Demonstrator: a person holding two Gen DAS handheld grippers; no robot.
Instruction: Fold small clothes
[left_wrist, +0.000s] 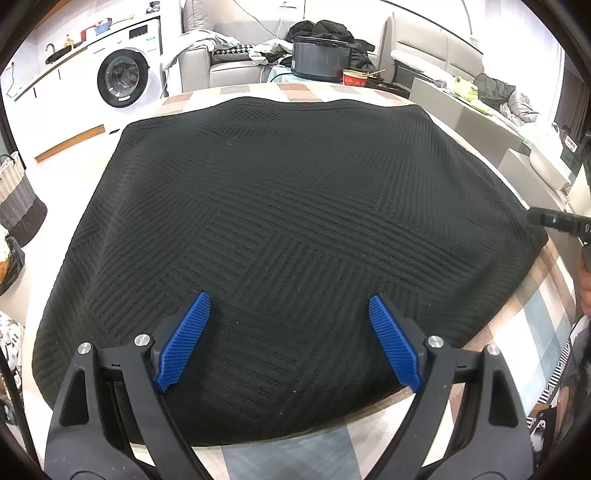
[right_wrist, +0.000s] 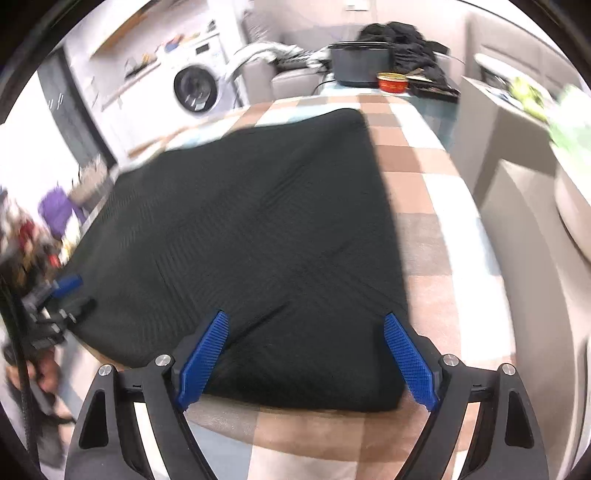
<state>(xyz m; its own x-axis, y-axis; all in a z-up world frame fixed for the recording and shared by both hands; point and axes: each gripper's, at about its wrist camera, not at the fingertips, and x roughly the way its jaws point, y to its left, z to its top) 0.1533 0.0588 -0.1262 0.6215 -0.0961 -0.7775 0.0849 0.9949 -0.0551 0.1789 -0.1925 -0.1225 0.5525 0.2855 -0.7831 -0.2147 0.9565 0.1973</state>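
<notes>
Left wrist view, black ribbed-knit garment (left_wrist: 280, 221) flat on checked tablecloth (left_wrist: 535, 325), both hand-held grippers (left_wrist: 290, 308) (right_wrist: 304, 325) wide apart, empty

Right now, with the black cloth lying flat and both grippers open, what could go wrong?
1. The black cloth hangs over the checked table's left edge, so a tug could perhaps slide it off.
2. The left gripper and right gripper are open above thick fabric; a pinch may catch only the top layer.
3. The red bowl and dark pot sit at the far end; a big swing of cloth might knock them.
</notes>
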